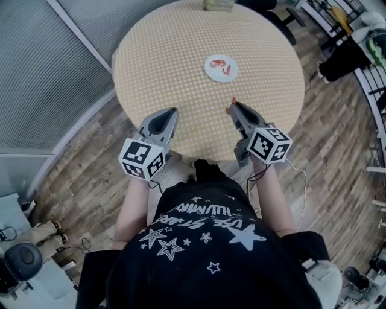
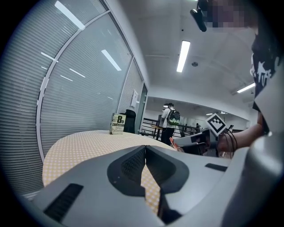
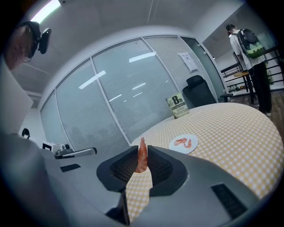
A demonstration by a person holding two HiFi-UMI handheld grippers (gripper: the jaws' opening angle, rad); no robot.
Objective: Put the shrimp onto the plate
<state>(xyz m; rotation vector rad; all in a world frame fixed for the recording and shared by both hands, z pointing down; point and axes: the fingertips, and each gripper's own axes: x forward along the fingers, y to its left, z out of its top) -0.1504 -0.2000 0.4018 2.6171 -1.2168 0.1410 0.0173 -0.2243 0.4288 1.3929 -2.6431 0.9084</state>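
Note:
A white plate [image 1: 221, 68] lies on the round yellow-checked table [image 1: 181, 66], with two orange shrimps [image 1: 222, 67] on it; the plate [image 3: 183, 143] shows ahead in the right gripper view. My right gripper [image 1: 231, 106] hovers over the table's near edge, shut on another orange shrimp [image 3: 142, 156] that stands upright between its jaws, tail sticking out [image 1: 232, 104]. My left gripper [image 1: 172, 113] is over the near left edge, shut with nothing in it [image 2: 144, 150].
A small printed card stand [image 1: 218, 5] is at the table's far edge, seen too as the card stand [image 3: 177, 106]. Glass partition walls curve along the left. Chairs and railings stand at the far right, and a person with a backpack [image 2: 170, 119] stands beyond.

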